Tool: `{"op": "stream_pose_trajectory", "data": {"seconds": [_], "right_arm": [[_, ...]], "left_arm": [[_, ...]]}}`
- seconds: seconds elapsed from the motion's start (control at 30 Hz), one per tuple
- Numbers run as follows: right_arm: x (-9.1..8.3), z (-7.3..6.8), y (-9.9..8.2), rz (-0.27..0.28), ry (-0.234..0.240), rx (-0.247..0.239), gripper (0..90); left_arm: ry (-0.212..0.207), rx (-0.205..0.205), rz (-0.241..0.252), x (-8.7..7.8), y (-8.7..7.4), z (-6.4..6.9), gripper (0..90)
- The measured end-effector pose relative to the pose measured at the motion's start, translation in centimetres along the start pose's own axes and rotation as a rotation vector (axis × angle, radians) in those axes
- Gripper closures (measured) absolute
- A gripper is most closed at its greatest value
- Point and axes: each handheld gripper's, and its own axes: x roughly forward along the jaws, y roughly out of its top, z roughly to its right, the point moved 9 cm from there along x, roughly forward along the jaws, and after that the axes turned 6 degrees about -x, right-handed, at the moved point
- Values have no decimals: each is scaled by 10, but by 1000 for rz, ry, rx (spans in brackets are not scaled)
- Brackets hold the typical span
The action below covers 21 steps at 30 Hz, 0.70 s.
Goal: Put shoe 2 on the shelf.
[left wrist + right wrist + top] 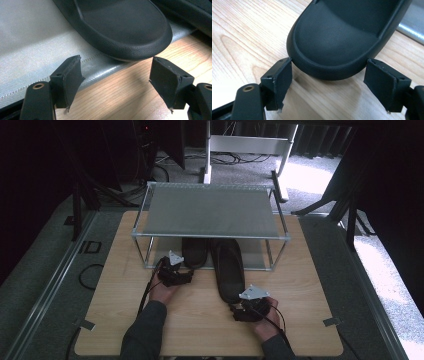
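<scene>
Two black slippers lie on the worktop (120,320): the left slipper (194,251) tucked under the shoe rack (210,210), the right slipper (229,270) jutting out. Both the left gripper (176,270) and the right gripper (248,306) have fingers spread, pinching nothing. I'd centre the right slipper's heel between the fingers before pushing it in.

Bare worktop (200,320) lies between the forearms (free passage); the rack's upper shelf (210,212) roofs both shoes (227,265), blocking overhead access.
</scene>
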Motion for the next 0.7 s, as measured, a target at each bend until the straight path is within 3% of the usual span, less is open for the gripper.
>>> {"op": "stream_pose_trajectory", "data": {"seconds": [0.37,0.57,0.7], "right_arm": [[8,1,16,35,-3,-4,234],[12,6,25,44,-11,-16,246],[17,14,36,66,-18,5,266]], "left_arm": [[1,1,-1,0,0,0,266],[1,1,-1,0,0,0,266],[-1,-1,-1,0,0,0,266]]}}
